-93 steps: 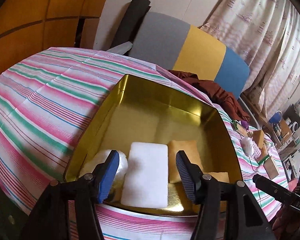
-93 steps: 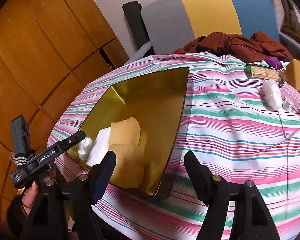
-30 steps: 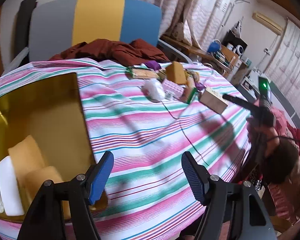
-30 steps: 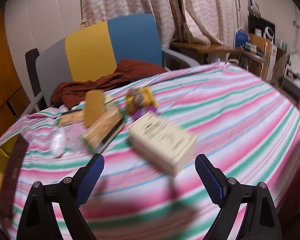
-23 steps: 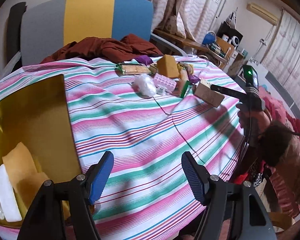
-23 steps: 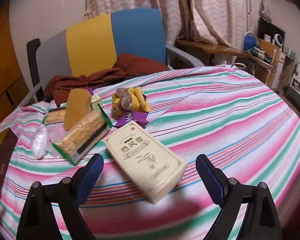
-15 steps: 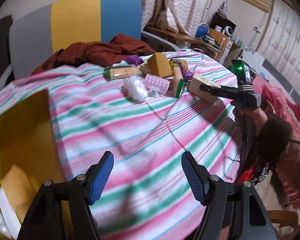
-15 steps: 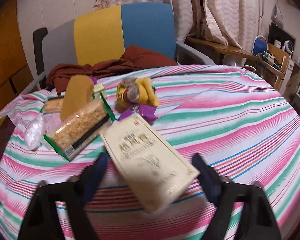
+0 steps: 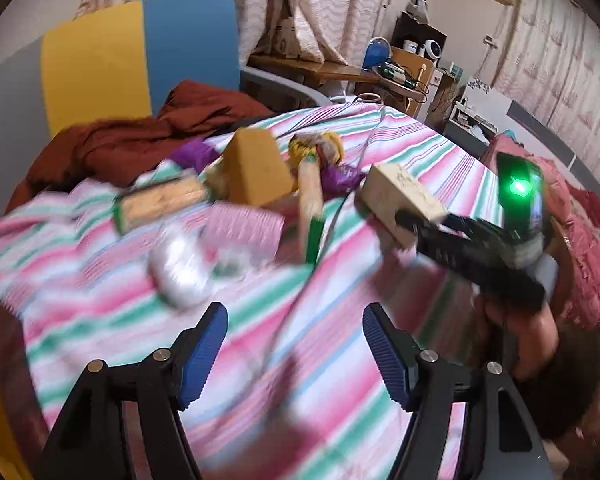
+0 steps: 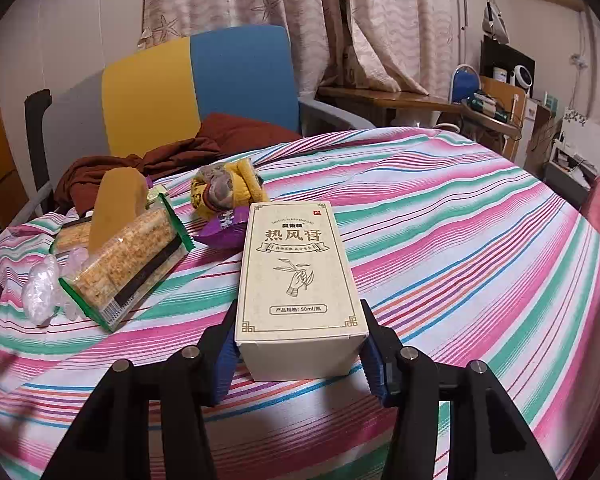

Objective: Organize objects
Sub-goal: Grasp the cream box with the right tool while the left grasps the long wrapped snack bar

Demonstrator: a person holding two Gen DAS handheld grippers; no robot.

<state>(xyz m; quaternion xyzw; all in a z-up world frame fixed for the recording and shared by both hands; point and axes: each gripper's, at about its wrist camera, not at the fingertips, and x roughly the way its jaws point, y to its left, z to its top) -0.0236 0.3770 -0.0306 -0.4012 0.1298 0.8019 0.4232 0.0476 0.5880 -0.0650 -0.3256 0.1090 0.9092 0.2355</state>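
A cream carton [image 10: 296, 264] with printed characters lies lengthwise on the striped tablecloth [image 10: 460, 248]. My right gripper [image 10: 299, 334] straddles its near end. The jaws are closing, and both blue pads [image 10: 226, 344] touch the carton's sides. In the left wrist view the same carton [image 9: 400, 196] sits at the right of a blurred pile, with a person's hand [image 9: 516, 320] behind it. My left gripper [image 9: 295, 332] hangs open over bare cloth, nothing between its fingers.
The pile left of the carton holds a green-edged cracker pack [image 10: 128, 264], a yellow sponge [image 10: 116, 204], a clear plastic bag [image 10: 40, 284], a yellow snack bundle [image 10: 228, 188] and a purple wrapper [image 10: 224, 228]. Behind stands a chair [image 10: 204, 80] with brown cloth [image 10: 172, 152].
The right gripper sank onto the carton and its jaws came in from wide apart to the carton's sides. The left gripper swung right, away from the gold tin, toward the pile.
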